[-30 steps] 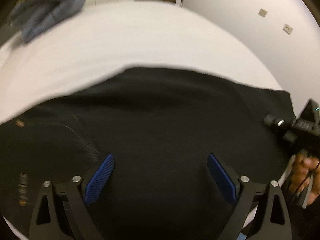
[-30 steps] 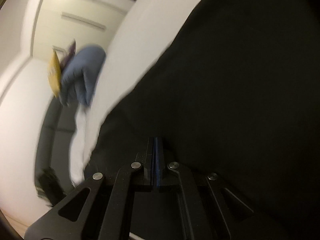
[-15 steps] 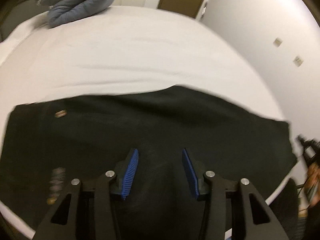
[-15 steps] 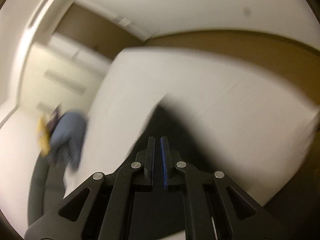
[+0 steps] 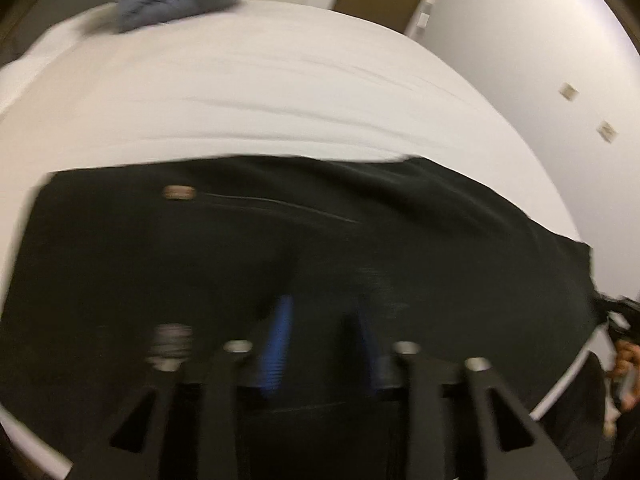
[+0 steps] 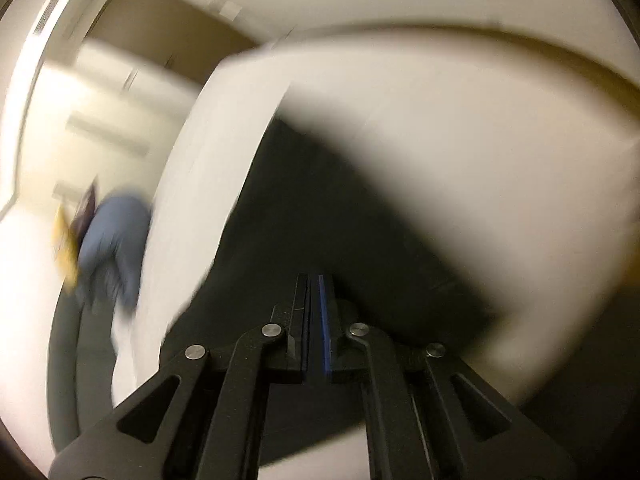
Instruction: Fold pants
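Our left gripper [image 5: 320,340], jaws partly spread, hovers over the black pants [image 5: 280,248] spread on the white bed [image 5: 260,92]; our right gripper [image 6: 314,320] looks nearly pressed together. Next, we judge, comes gripping an edge to fold.

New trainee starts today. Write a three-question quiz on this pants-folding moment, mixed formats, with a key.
1. True or false: the black pants lie on a white bed.
2. Multiple choice: the left hand-held gripper has its fingers A) pressed fully together, B) slightly apart over the pants, C) out of view.
3. Fill in: the right hand-held gripper is nearly shut on ____ fabric.

Key: 1 true; 2 B; 3 black.
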Available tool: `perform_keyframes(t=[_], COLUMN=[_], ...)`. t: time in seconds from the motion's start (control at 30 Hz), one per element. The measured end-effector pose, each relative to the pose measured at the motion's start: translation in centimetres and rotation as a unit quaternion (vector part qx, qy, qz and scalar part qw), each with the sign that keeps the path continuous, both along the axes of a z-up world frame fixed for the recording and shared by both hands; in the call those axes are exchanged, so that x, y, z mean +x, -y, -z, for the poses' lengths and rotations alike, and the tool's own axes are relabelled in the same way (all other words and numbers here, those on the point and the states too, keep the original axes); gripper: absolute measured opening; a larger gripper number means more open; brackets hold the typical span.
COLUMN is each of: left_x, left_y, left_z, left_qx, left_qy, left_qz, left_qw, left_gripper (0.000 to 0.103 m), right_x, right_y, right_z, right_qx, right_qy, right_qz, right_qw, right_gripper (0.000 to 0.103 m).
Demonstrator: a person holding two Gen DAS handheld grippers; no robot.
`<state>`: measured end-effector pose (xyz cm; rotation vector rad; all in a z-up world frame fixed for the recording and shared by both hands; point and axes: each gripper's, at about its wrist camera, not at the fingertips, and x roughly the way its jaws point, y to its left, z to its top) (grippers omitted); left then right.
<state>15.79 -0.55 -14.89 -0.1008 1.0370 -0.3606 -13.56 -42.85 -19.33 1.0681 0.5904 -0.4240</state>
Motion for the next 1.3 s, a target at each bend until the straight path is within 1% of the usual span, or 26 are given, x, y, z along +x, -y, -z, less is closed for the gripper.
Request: perform_keyframes(t=[0.03, 0.1, 0.13, 0.2, 0.23, 0.3, 0.33, 0.37, 0.43, 0.47, 0.53, 0.6, 0.63, 0.67, 0.77, 0.8, 0.87, 0.93, 0.97, 1.03, 1.1, 1.13, 1.17, 1.23, 1.27, 1.3], left_x=[-0.2, -0.4, -0.6, -0.9, -1.0, -1.1, -1.2, -1.6, -2.5, -2.8, -2.8, -2.7, -2.3, -2.2, -3.5, -3.6, -3.8, -3.8, -3.9, -3.8, -3.6, -3.5, -3.4, -3.3, -3.3, -3.2], left_y=[-0.2, 0.0, 0.6, 2.0, 2.5, 3.9, 5.0, 6.6, 8.2, 8.9, 10.0, 10.8, 11.3, 11.8, 10.9, 10.8, 11.1, 11.1, 11.1, 11.7, 12.3, 12.3, 12.2, 12.2, 12.2, 12.2], left_z=[-0.4, -1.0, -1.2, -1.6, -1.9, -1.9, -1.9, -1.9, -1.9, -2.0, -2.0, -1.5, -1.1, -0.8, -0.4, -0.3, 0.1, 0.2, 0.3, 0.5, 0.5, 0.5, 0.5, 0.6, 0.6, 0.7], left_qx=[0.006, 0.004, -0.005, -0.026, -0.035, -0.055, -0.061, -0.064, -0.065, -0.068, -0.074, -0.069, -0.066, -0.062, -0.053, -0.054, -0.056, -0.055, -0.053, -0.051, -0.051, -0.052, -0.052, -0.052, -0.052, -0.051], left_qy=[0.009, 0.024, 0.023, 0.023, 0.023, 0.015, 0.012, 0.010, 0.012, 0.013, 0.006, -0.005, -0.010, -0.017, -0.026, -0.027, -0.029, -0.030, -0.030, -0.030, -0.031, -0.032, -0.033, -0.034, -0.035, -0.036], left_qz=[-0.010, -0.024, -0.026, -0.022, -0.017, 0.002, 0.012, 0.026, 0.044, 0.050, 0.056, 0.062, 0.064, 0.068, 0.074, 0.074, 0.072, 0.074, 0.075, 0.077, 0.076, 0.075, 0.074, 0.074, 0.073, 0.073], left_qw=[0.9999, 0.9994, 0.9994, 0.9992, 0.9990, 0.9984, 0.9980, 0.9976, 0.9968, 0.9964, 0.9957, 0.9957, 0.9957, 0.9956, 0.9955, 0.9954, 0.9953, 0.9953, 0.9953, 0.9953, 0.9953, 0.9953, 0.9953, 0.9953, 0.9954, 0.9954], left_gripper=[0.070, 0.074, 0.074, 0.076, 0.076, 0.076, 0.076, 0.076, 0.076, 0.076, 0.078, 0.078, 0.078, 0.078, 0.078, 0.078, 0.078, 0.078, 0.079, 0.079, 0.079, 0.079, 0.079, 0.080, 0.080, 0.080], right_x=[-1.0, -3.5, -4.9, -6.4, -6.7, -7.4, -6.8, -6.3, -5.1, -4.4, -5.4, -5.5, -5.1, -5.8, -5.6, -5.0, -4.0, -3.8, -2.9, -3.3, -4.4, -2.9, -2.1, -2.1, -1.9, -1.1], right_y=[0.9, 1.5, 1.3, 0.7, 0.1, 0.2, -0.1, -0.3, -1.6, -1.9, -3.0, -3.3, -2.2, -1.2, -0.5, 0.9, 1.6, 1.7, 1.7, 1.7, 1.5, 1.5, 1.4, 1.2, 1.2, 1.2], right_z=[-1.3, -3.5, -4.3, -5.0, -4.6, -3.4, -2.4, -1.5, 0.4, 0.7, 2.7, 3.6, 3.3, 3.4, 3.9, 2.9, 2.9, 3.2, 3.2, 3.8, 4.3, 4.9, 5.3, 5.7, 5.8, 6.1], right_qx=[-0.014, -0.039, -0.039, -0.018, 0.002, 0.042, 0.066, 0.084, 0.106, 0.116, 0.138, 0.144, 0.143, 0.146, 0.157, 0.161, 0.170, 0.184, 0.192, 0.203, 0.221, 0.232, 0.237, 0.236, 0.232, 0.229], right_qy=[0.007, 0.013, 0.024, 0.048, 0.059, 0.074, 0.081, 0.078, 0.049, 0.041, 0.027, 0.024, 0.025, 0.025, 0.034, 0.037, 0.048, 0.068, 0.078, 0.097, 0.125, 0.139, 0.147, 0.155, 0.158, 0.158], right_qz=[0.010, 0.024, 0.033, 0.032, 0.024, 0.028, 0.029, 0.029, 0.043, 0.052, 0.073, 0.078, 0.079, 0.083, 0.092, 0.095, 0.100, 0.109, 0.114, 0.123, 0.132, 0.134, 0.136, 0.137, 0.137, 0.135], right_qw=[1.000, 0.999, 0.998, 0.998, 0.998, 0.996, 0.994, 0.993, 0.992, 0.991, 0.987, 0.986, 0.986, 0.985, 0.983, 0.982, 0.979, 0.975, 0.972, 0.967, 0.958, 0.953, 0.951, 0.949, 0.950, 0.951], right_gripper=[0.020, 0.075, 0.080, 0.080, 0.080, 0.079, 0.077, 0.076, 0.071, 0.065, 0.063, 0.060, 0.058, 0.054, 0.054, 0.054, 0.053, 0.053, 0.053, 0.052, 0.051, 0.050, 0.048, 0.045, 0.041, 0.034])
